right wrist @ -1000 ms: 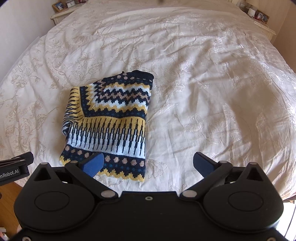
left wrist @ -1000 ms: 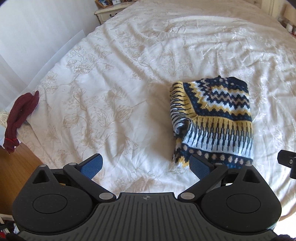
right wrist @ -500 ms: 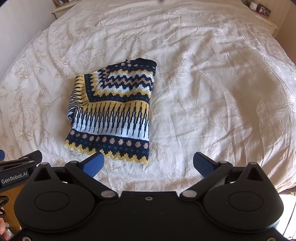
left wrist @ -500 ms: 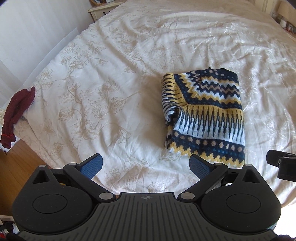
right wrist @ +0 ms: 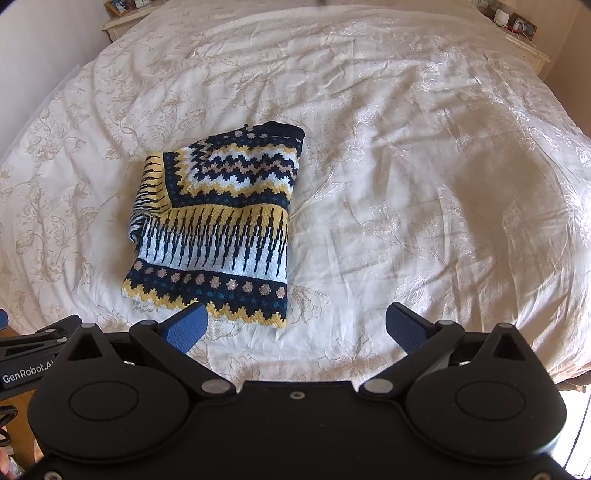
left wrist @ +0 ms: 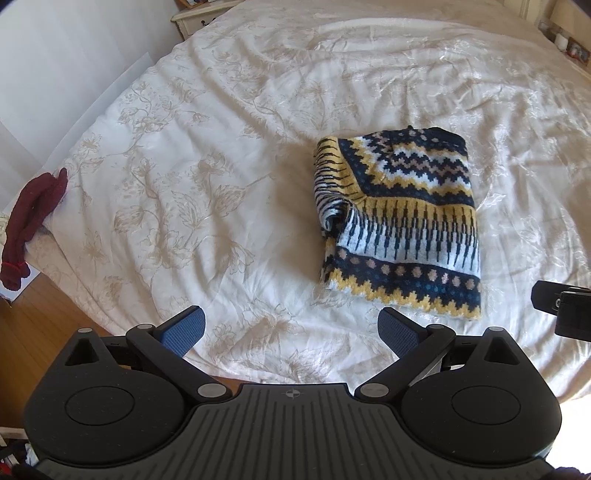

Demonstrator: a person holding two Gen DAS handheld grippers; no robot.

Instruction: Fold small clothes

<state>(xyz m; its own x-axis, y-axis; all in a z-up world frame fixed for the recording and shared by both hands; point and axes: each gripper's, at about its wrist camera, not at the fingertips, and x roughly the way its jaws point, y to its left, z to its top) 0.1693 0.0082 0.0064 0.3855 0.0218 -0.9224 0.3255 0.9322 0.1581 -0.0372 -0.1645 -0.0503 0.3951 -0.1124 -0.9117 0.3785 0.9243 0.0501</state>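
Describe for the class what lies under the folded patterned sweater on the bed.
The patterned sweater rests on the cream floral bedspread, which shows all around it. A sleeve is tucked in at its left side. Whatever is between its folded layers, or beneath it, is covered.

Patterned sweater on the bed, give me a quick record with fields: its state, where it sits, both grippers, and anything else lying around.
item: patterned sweater, navy, yellow and white knit
state: folded into a compact rectangle, one sleeve edge bunched on its left side
surface: white floral bedspread
left gripper: open, holding nothing, clear of the sweater
right gripper: open, holding nothing
other: dark red garment draped over the bed's left edge
background: bedside cabinet at the far corner
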